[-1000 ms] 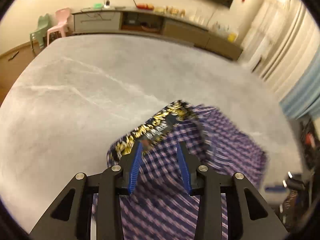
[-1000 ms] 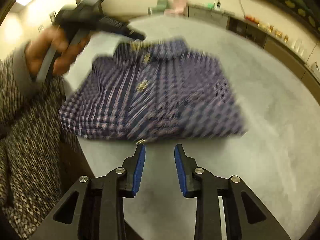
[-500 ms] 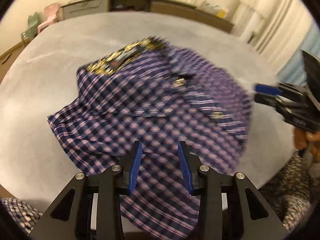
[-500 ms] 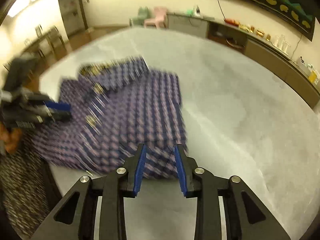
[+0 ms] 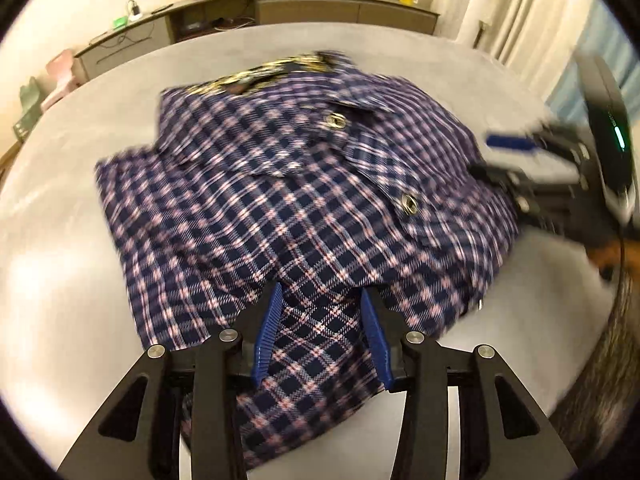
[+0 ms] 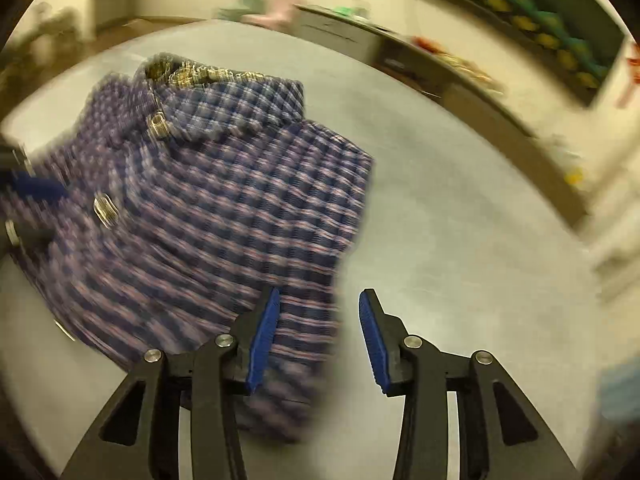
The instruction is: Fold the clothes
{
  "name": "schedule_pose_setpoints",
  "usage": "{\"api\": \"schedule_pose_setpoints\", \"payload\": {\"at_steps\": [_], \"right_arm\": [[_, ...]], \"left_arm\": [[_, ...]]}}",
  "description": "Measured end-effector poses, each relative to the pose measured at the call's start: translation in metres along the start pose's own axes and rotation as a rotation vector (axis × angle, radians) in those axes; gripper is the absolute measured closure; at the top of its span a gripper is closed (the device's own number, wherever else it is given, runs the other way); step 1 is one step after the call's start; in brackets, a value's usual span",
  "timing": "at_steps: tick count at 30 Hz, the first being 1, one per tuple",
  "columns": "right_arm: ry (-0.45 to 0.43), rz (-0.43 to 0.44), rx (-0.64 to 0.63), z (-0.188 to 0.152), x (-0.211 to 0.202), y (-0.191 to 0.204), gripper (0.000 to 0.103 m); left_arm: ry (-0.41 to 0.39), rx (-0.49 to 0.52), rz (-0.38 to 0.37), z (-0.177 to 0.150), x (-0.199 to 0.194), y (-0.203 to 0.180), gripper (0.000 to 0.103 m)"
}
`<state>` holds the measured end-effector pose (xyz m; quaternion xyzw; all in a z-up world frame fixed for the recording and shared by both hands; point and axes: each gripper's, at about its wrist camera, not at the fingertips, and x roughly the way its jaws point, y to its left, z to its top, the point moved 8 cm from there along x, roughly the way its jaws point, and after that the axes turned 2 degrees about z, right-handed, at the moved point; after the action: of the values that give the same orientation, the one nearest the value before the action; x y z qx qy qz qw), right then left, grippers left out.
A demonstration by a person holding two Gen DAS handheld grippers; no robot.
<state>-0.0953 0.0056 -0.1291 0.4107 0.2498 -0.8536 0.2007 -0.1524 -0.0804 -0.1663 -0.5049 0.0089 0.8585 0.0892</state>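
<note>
A navy and pink plaid shirt (image 5: 280, 200) lies folded on the grey table (image 5: 60, 240), collar with gold lining at the far side. My left gripper (image 5: 322, 312) is open, its blue pads straddling the near hem of the shirt. In the right wrist view the same shirt (image 6: 224, 200) lies to the left. My right gripper (image 6: 318, 320) is open over the shirt's right edge and bare table. The right gripper also shows at the right of the left wrist view (image 5: 516, 156), beside the shirt's far edge. Both views are motion-blurred.
A long low sideboard (image 5: 304, 4) with small items stands along the far wall. Small plastic chairs (image 5: 48, 84) stand at the left. Curtains (image 5: 520, 20) hang at the right. The person's patterned sleeve (image 5: 600, 380) is at the lower right.
Both grippers have swung around the shirt. The left one has come down onto the near hem. The right one has moved to the shirt's right edge. Both stay open.
</note>
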Motion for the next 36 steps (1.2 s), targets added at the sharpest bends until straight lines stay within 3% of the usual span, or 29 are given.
{"api": "schedule_pose_setpoints", "payload": {"at_steps": [5, 10, 16, 20, 24, 27, 29, 31, 36], "right_arm": [[-0.012, 0.072, 0.254, 0.013, 0.056, -0.058, 0.061], [-0.018, 0.122, 0.323, 0.024, 0.092, -0.062, 0.056], [-0.053, 0.166, 0.283, 0.048, 0.106, -0.024, 0.058], [-0.084, 0.208, 0.254, 0.065, 0.114, 0.003, 0.058], [-0.121, 0.249, 0.251, 0.082, 0.115, 0.015, 0.058], [-0.159, 0.277, 0.297, 0.095, 0.103, -0.002, 0.058], [-0.173, 0.285, 0.32, 0.104, 0.091, -0.017, 0.057], [-0.172, 0.288, 0.359, 0.106, 0.061, -0.052, 0.048], [-0.156, 0.32, 0.386, 0.162, 0.057, -0.081, 0.046]], "left_arm": [[-0.034, 0.001, -0.016, 0.07, 0.018, -0.005, 0.058], [-0.062, -0.047, -0.034, 0.057, 0.01, 0.009, 0.059], [-0.153, -0.074, 0.021, 0.045, -0.008, 0.013, 0.058], [-0.169, -0.109, 0.024, 0.024, -0.048, -0.005, 0.059], [-0.235, -0.25, 0.063, 0.015, -0.072, 0.025, 0.052], [-0.194, -0.273, 0.057, 0.036, -0.058, 0.054, 0.052], [-0.167, -0.288, 0.053, 0.051, -0.049, 0.074, 0.04], [-0.14, -0.302, 0.049, 0.065, -0.04, 0.093, 0.04], [-0.072, -0.34, 0.039, 0.101, -0.017, 0.142, 0.043]]}}
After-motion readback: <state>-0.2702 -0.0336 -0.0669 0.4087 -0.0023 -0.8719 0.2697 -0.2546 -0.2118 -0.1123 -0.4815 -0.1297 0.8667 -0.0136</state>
